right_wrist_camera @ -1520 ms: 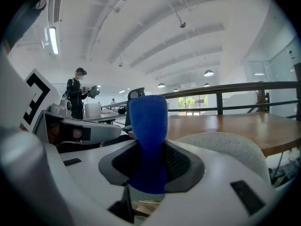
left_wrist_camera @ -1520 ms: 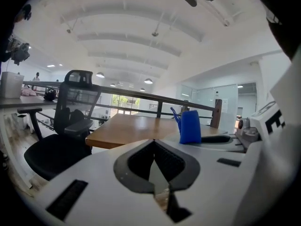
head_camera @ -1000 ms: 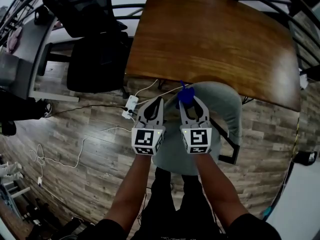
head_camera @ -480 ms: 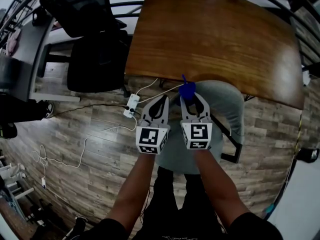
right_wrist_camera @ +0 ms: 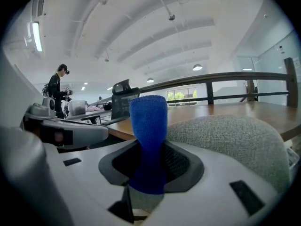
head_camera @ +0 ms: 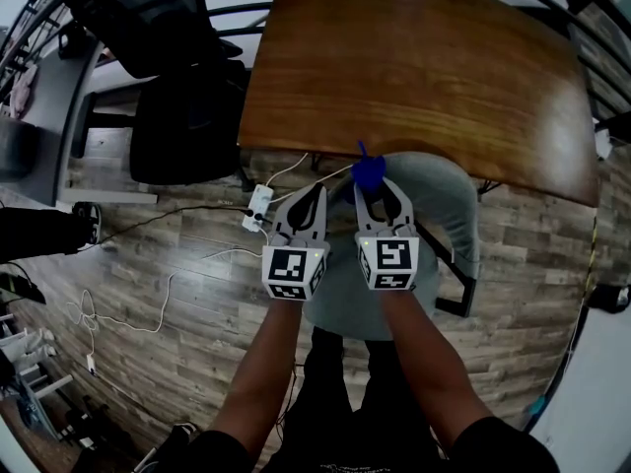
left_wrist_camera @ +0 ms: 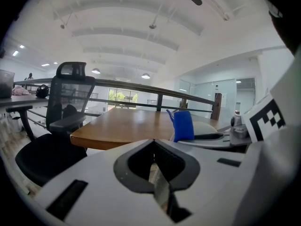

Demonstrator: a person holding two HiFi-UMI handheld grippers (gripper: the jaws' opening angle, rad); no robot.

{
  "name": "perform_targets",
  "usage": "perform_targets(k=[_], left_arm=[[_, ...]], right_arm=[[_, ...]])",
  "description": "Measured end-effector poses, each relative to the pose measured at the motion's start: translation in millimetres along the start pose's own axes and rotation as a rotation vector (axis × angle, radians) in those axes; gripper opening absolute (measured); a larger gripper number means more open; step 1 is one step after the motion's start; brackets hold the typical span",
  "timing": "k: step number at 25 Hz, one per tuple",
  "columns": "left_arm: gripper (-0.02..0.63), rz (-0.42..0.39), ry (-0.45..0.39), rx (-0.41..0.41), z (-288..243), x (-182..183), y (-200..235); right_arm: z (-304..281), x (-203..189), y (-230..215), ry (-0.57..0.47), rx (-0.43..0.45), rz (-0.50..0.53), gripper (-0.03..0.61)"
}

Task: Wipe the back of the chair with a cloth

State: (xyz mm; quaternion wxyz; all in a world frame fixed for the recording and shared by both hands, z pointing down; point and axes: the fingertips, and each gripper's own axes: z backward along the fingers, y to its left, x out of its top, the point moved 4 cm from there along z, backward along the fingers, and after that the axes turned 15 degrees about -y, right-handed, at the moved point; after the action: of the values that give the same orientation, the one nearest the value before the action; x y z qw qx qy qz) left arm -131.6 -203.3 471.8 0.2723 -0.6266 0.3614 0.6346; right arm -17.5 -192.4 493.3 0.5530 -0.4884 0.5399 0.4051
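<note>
**Head view, steeply downward.** At centre, side by side and just apart: L gripper [head_camera: 308, 197] and R gripper [head_camera: 372, 187], each w/ a marker cube at the forearm end.

- **R gripper:** jaws clamped narrow on the lower part of a blue cloth [right_wrist_camera: 149, 126]. Cloth bunched into an upright column, upper end clear above the jaw tips.
- **L gripper:** jaws pressed together, nothing betw. them.
- **Chair:** rounded grey fabric chair [head_camera: 439, 210] beneath and to the right of both grippers, pushed up to the near edge of a brown wooden desk [head_camera: 414, 67].
- **Cloth vs. chair:** in R gripper view, grey upholstered hump [right_wrist_camera: 235, 142] of the chair just beside the cloth, on its right. Contact betw. cloth and chair not determinable.
- **Left of the desk:** black mesh office chair [head_camera: 182, 116].
- **On the wood-plank floor [head_camera: 158, 264]:** white power strip [head_camera: 258, 205] w/ cables, near the L gripper tips as seen from the head.
- **Background, R gripper view:** standing person [right_wrist_camera: 57, 91] at far left. Dark railing [right_wrist_camera: 225, 76] beyond the wooden desk.
</note>
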Motion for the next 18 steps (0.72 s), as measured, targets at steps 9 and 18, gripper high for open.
perform_targets(k=[9, 18], left_arm=[[0.003, 0.010, 0.001, -0.002, -10, -5, -11], [0.003, 0.010, 0.003, -0.057, -26, -10, -44]], right_arm=[[9, 1, -26, -0.009, -0.044, -0.010, 0.135], [16, 2, -46, -0.022, -0.086, -0.024, 0.135]])
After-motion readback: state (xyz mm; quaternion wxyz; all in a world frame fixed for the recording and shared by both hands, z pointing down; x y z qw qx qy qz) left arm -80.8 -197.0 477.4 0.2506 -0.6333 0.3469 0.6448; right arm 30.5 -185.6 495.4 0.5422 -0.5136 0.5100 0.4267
